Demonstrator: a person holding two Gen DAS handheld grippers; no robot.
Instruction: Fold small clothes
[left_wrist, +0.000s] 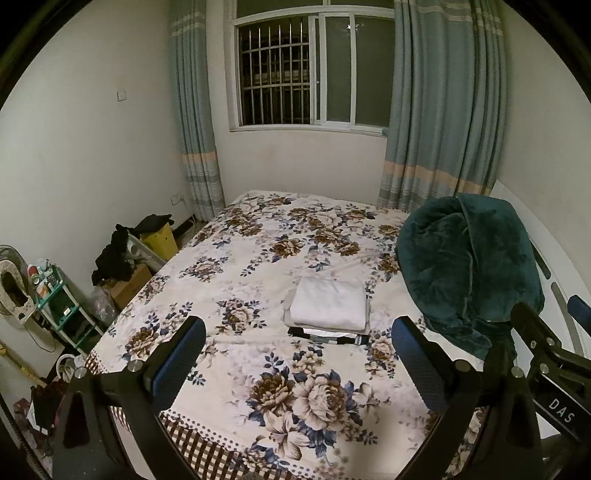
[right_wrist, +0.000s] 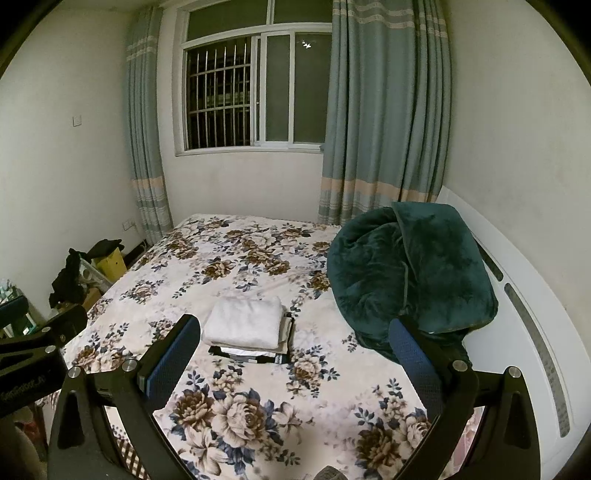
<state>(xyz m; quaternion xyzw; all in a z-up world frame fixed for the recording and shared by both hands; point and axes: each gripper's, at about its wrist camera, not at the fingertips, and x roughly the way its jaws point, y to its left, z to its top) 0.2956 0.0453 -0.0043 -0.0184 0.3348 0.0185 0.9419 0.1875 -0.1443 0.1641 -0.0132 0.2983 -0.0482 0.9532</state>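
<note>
A stack of folded clothes (left_wrist: 328, 312) lies on the flowered bed sheet (left_wrist: 236, 266), with a white folded piece on top and a black-and-white piece at the bottom. The stack also shows in the right wrist view (right_wrist: 245, 328). My left gripper (left_wrist: 299, 354) is open and empty, held above the near part of the bed, short of the stack. My right gripper (right_wrist: 295, 350) is open and empty, also above the near part of the bed (right_wrist: 221, 266). The right gripper's finger shows at the right edge of the left wrist view (left_wrist: 543, 343).
A dark green plush blanket (left_wrist: 469, 266) is heaped on the bed's right side against the white headboard (right_wrist: 524, 302). Left of the bed stand boxes with black clothes (left_wrist: 122, 254) and a small green shelf (left_wrist: 62, 306). Curtains and a barred window are on the far wall.
</note>
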